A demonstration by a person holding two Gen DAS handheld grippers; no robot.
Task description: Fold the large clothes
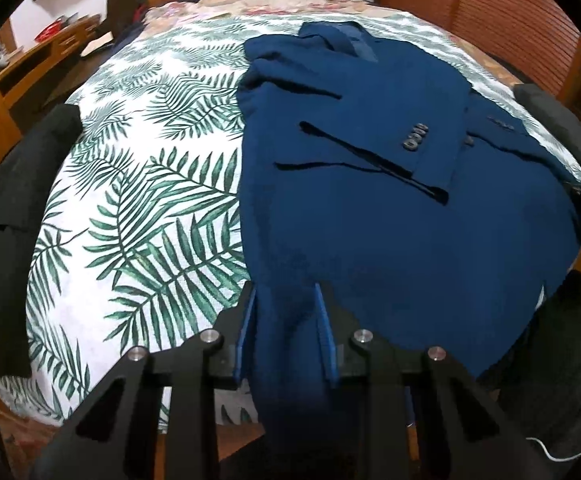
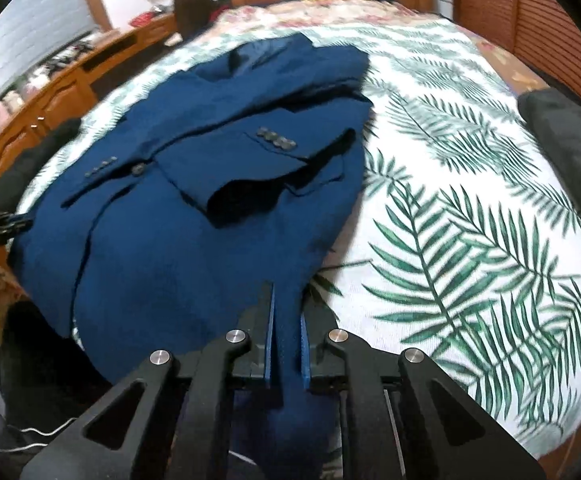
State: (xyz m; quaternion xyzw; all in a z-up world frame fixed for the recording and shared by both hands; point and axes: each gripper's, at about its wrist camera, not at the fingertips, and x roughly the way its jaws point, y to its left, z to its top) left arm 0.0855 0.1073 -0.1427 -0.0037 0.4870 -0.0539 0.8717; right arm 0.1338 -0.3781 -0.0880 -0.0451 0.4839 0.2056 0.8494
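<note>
Nearest, the left gripper [image 1: 286,320] and the right gripper [image 2: 288,332] each stand closed down on a bunch of the near hem of the dark blue woollen suit jacket [image 1: 370,208] — fabric pinched between both pairs of blue pads. The jacket lies front-up on the white leaf-printed bedspread [image 1: 150,184], sleeves crossed over the chest, collar at the far end. Judged soft but weighty and structured — the hem corners are sound holds for carrying it over toward the collar.

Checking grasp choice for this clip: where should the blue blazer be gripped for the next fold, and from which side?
Grip the blue blazer at its near hem, one corner per gripper, approaching from the bed's foot: sleeves already lie folded across the front, and the hem hangs free there. Left gripper and right gripper already pinch it.
</note>
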